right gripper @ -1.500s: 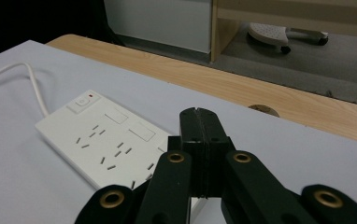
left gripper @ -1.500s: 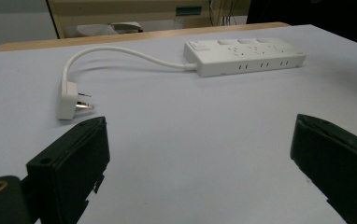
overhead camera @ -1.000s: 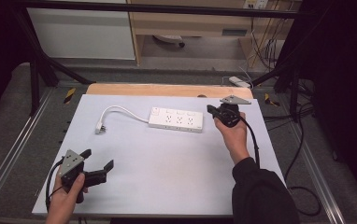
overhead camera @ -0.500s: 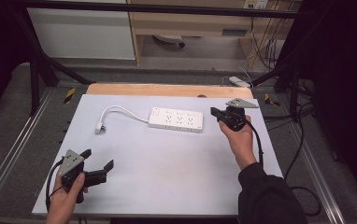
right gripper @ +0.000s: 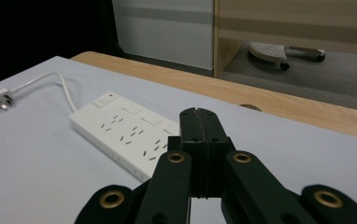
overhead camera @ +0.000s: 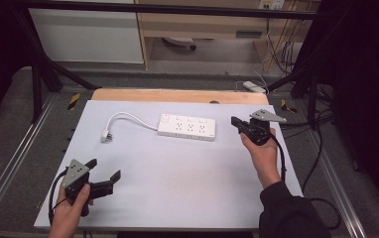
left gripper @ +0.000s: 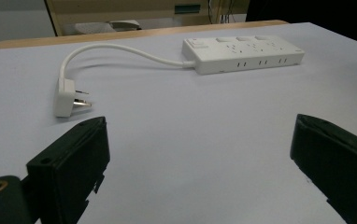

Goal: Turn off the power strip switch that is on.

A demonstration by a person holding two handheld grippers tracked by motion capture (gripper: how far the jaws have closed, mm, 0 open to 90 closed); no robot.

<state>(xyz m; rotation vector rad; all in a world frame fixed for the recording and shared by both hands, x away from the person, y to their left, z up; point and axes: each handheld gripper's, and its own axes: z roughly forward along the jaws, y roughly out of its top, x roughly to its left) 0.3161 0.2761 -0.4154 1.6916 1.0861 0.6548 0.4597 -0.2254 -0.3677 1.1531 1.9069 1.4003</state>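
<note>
Even, soft light falls from above on the pale bench (overhead camera: pixel 177 183), which reads bright without glare, while the surroundings at the sides sink into near black. Shadows are faint: a thin one under the power strip (overhead camera: pixel 186 127) and its cable. The high view is slightly soft and grainy. In the left gripper view the near black jaws blur; the right claw (right gripper: pixel 199 122) looks fairly sharp, the background softer.
</note>
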